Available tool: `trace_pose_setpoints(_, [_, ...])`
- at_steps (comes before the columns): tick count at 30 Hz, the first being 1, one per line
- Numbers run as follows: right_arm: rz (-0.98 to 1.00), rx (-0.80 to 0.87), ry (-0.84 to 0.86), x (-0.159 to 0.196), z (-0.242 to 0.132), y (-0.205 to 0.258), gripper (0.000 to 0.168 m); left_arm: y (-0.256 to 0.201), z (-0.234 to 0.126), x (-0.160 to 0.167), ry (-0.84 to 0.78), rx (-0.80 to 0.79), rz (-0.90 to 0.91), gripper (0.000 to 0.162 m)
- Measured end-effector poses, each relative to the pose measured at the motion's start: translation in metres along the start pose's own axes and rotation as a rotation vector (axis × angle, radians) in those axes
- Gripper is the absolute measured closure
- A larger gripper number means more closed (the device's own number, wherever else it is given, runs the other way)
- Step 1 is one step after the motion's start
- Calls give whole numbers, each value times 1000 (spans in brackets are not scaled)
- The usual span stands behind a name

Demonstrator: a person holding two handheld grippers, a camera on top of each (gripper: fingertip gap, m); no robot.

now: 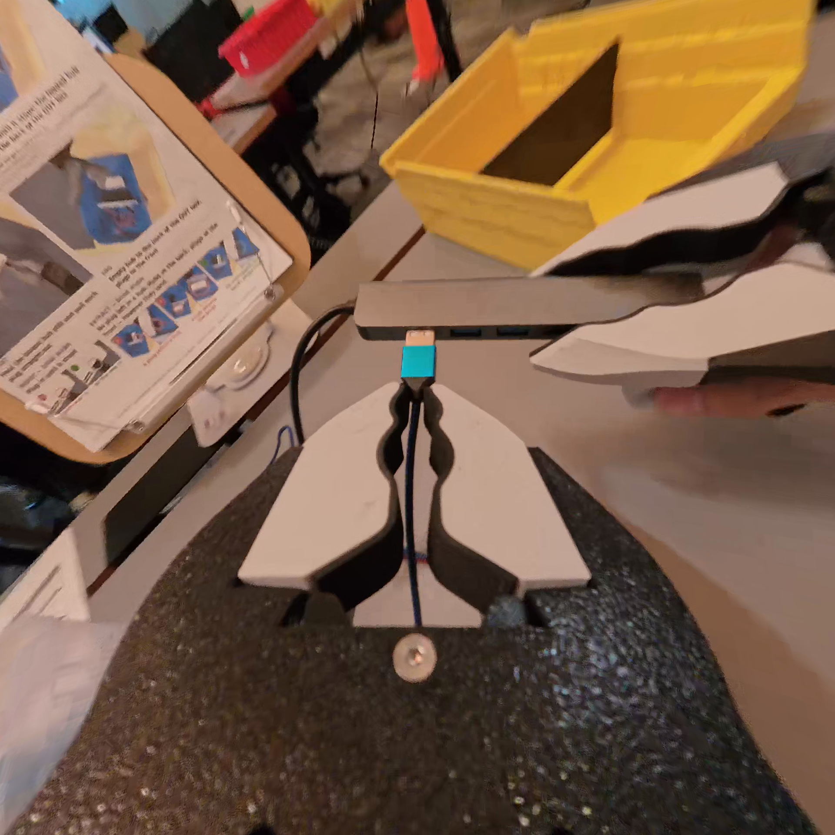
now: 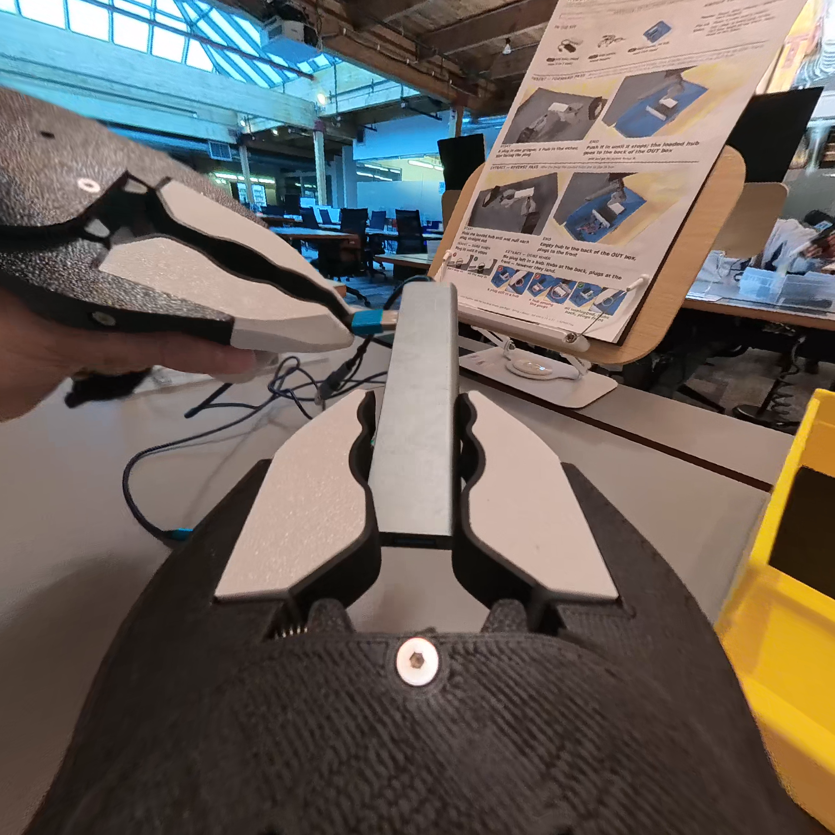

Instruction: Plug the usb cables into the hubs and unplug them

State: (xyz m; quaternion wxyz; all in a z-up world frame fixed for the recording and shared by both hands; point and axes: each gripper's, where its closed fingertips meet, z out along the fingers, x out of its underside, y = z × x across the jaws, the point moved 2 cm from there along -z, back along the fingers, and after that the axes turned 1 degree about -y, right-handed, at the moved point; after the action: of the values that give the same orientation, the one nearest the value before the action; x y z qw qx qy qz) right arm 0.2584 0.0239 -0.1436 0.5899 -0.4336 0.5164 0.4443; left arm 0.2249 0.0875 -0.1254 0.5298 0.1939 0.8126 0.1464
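Left hand-held gripper (image 1: 418, 393) pinches the blue-plugged cable (image 1: 418, 363); right hand-held gripper (image 2: 418, 402) clamps the hub (image 2: 418, 406).

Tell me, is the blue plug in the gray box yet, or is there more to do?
Done: the right gripper holds the gray hub off the table, and the left gripper pinches the cable just behind the blue plug. In hand: the plug's metal tip is at the hub's end port, only partly in. Left: pushing it fully home, then pulling it out again. Two neighbouring ports are empty.
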Motion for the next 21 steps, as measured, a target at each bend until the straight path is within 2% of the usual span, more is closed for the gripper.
trace_pose_setpoints(3, [100,-31,-32,-3,-2,-2,132,0,-3,-9,-170,35,-59,156])
trace_pose_setpoints(7, [247,-73,-81,-6,-1,0,133,1,-7,-15,-332,3,-77,157])
trace_pose_setpoints(16, [414,-102,-105,-4,4,5,133,3,-11,-15,-458,2,-129,158])
trace_pose_setpoints(20, [423,-91,-107,-6,2,1,133,3,-11,-10,-467,10,-144,148])
trace_pose_setpoints(21, [416,-81,-105,-6,2,0,133,4,-12,-10,-474,9,-152,151])
